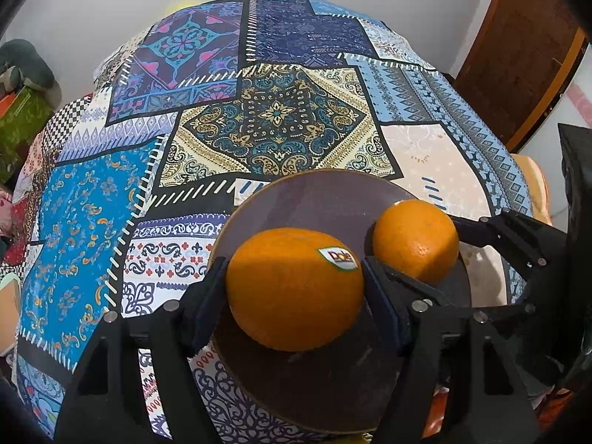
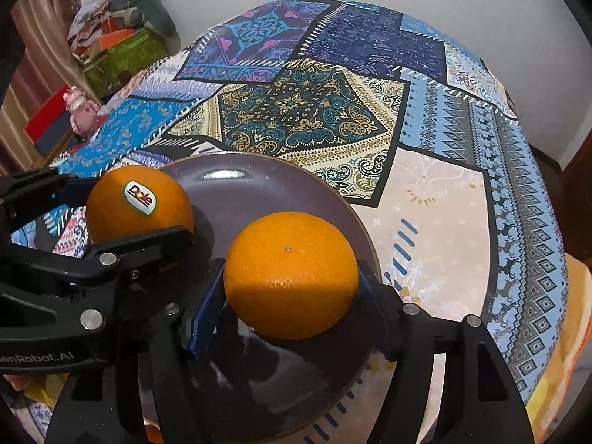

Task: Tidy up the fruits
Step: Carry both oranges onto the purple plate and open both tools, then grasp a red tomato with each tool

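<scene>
Over patchwork cloth point(image 1: 277, 118) and dark plate point(image 2: 229, 185), each gripper's fingers point(image 1: 201, 296) clamped around one orange point(image 1: 294, 288).

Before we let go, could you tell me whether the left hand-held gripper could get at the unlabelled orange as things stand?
Probably not: the left hand-held gripper is full with the stickered orange, and the right hand-held gripper clamps the unlabelled orange.

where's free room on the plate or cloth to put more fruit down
The far half of the plate is bare. The cloth beyond it is clear to the far edge. It is crowded near: the stickered orange in the left gripper, the plain orange in the right gripper.
</scene>
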Demonstrator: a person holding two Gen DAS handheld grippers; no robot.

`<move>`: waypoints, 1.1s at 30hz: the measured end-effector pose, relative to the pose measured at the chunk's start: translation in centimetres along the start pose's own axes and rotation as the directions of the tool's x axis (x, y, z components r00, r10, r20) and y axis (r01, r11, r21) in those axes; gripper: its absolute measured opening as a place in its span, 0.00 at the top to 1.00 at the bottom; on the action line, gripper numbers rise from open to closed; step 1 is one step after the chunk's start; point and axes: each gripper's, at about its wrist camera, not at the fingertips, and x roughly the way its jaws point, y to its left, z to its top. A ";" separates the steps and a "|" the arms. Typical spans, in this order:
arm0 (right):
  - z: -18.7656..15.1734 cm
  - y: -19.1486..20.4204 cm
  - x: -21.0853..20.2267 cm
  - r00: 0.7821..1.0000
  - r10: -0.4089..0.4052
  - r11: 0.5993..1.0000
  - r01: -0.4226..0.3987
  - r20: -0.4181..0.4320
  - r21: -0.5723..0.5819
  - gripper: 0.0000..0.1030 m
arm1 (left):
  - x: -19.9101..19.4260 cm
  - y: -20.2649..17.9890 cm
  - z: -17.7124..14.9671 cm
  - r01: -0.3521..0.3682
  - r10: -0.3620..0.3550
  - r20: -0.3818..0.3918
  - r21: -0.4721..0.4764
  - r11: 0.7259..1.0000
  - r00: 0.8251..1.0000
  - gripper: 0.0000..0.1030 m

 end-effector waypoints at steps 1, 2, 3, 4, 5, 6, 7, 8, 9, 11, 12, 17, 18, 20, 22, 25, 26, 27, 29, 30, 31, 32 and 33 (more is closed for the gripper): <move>0.0 0.0 -0.1 1.000 -0.002 1.000 0.002 0.001 -0.001 0.38 | 0.0 0.0 0.0 0.005 -0.005 -0.003 -0.002 1.000 1.000 0.31; 0.0 -0.1 -0.2 1.000 -0.001 1.000 0.001 0.002 0.001 0.38 | 0.0 0.1 0.0 0.009 -0.009 -0.006 -0.006 1.000 1.000 0.31; -0.1 -0.2 -0.4 1.000 0.001 1.000 -0.001 0.008 0.003 0.37 | -0.1 0.1 0.0 0.010 -0.010 -0.008 -0.009 1.000 1.000 0.31; -0.1 -0.2 -0.6 1.000 0.000 1.000 0.000 0.011 0.005 0.36 | -0.3 0.1 0.0 0.010 -0.010 -0.005 -0.009 1.000 1.000 0.31; -0.2 -0.2 -0.8 1.000 -0.004 1.000 0.003 0.015 0.006 0.33 | -0.5 0.0 0.0 0.007 -0.007 0.002 -0.004 1.000 1.000 0.31; -0.2 -0.3 -1.1 1.000 -0.006 1.000 0.005 0.021 0.008 0.32 | -0.8 -0.2 0.0 -0.001 0.001 0.009 0.000 1.000 1.000 0.31; -0.2 -0.3 -1.4 1.000 -0.007 1.000 0.006 0.027 0.009 0.31 | -1.3 -0.3 -0.1 -0.015 0.015 0.019 0.005 1.000 1.000 0.31; -0.3 -0.4 -1.8 0.999 -0.007 1.000 0.007 0.034 0.012 0.31 | -1.8 -0.4 -0.1 -0.023 0.023 0.029 0.011 1.000 0.999 0.31; -0.3 -0.5 -2.2 0.999 -0.007 1.000 0.007 0.039 0.016 0.31 | -2.3 -0.4 -0.2 -0.029 0.028 0.037 0.015 0.999 0.999 0.31; -0.4 -0.6 -2.9 0.999 -0.004 1.000 0.003 0.049 0.024 0.31 | -3.5 -0.5 -0.3 -0.038 0.037 0.057 0.023 0.999 0.998 0.31; -0.4 -0.7 -3.6 0.998 -0.003 1.000 0.001 0.060 0.031 0.31 | -4.2 -0.5 -0.4 -0.041 0.039 0.067 0.025 0.999 0.997 0.31; -1.0 -0.6 -7.0 0.994 -0.010 0.999 0.005 0.113 0.042 0.30 | -8.1 -0.7 -1.3 -0.054 0.050 0.126 0.028 0.998 0.991 0.31; -1.3 -0.6 -8.1 0.991 -0.012 0.999 0.006 0.131 0.045 0.29 | -9.0 -0.7 -1.6 -0.056 0.052 0.138 0.029 0.998 0.989 0.31; -1.6 -0.5 -9.6 0.987 -0.016 0.999 0.008 0.157 0.050 0.27 | -10.7 -0.8 -2.2 -0.061 0.055 0.163 0.032 0.998 0.985 0.29; -2.0 -0.3 -11.0 0.984 -0.019 0.999 0.010 0.179 0.051 0.27 | -12.3 -0.8 -3.0 -0.064 0.057 0.185 0.033 0.997 0.981 0.28; -3.0 0.0 -13.1 0.977 -0.026 0.999 0.015 0.211 0.052 0.25 | -14.5 -0.9 -4.3 -0.063 0.054 0.209 0.033 0.997 0.976 0.26; -3.4 0.2 -13.8 0.975 -0.027 0.999 0.016 0.220 0.052 0.24 | -15.2 -0.9 -4.8 -0.063 0.055 0.218 0.032 0.997 0.974 0.25; -3.8 0.3 -14.3 0.973 -0.029 0.998 0.018 0.227 0.052 0.24 | -15.7 -0.9 -5.2 -0.064 0.055 0.225 0.031 0.997 0.973 0.24; -4.6 0.5 -15.1 0.971 -0.036 0.998 0.024 0.238 0.052 0.24 | -16.9 -0.8 -6.3 -0.060 0.052 0.237 0.030 0.998 0.970 0.23; -4.9 0.5 -15.3 0.970 -0.040 0.998 0.028 0.241 0.052 0.24 | -17.4 -0.8 -6.7 -0.060 0.051 0.242 0.029 0.998 0.969 0.23; -5.5 0.5 -15.7 0.968 -0.048 0.998 0.036 0.245 0.052 0.23 | -17.8 -0.8 -7.2 -0.058 0.050 0.246 0.027 0.998 0.968 0.22; -5.9 0.6 -15.8 0.968 -0.053 0.998 0.041 0.247 0.053 0.23 | -18.2 -0.8 -7.7 -0.054 0.046 0.250 0.024 0.998 0.967 0.21; -6.4 0.6 -16.0 0.968 -0.059 0.997 0.048 0.246 0.054 0.23 | -18.4 -0.8 -8.2 -0.047 0.040 0.249 0.021 0.999 0.968 0.20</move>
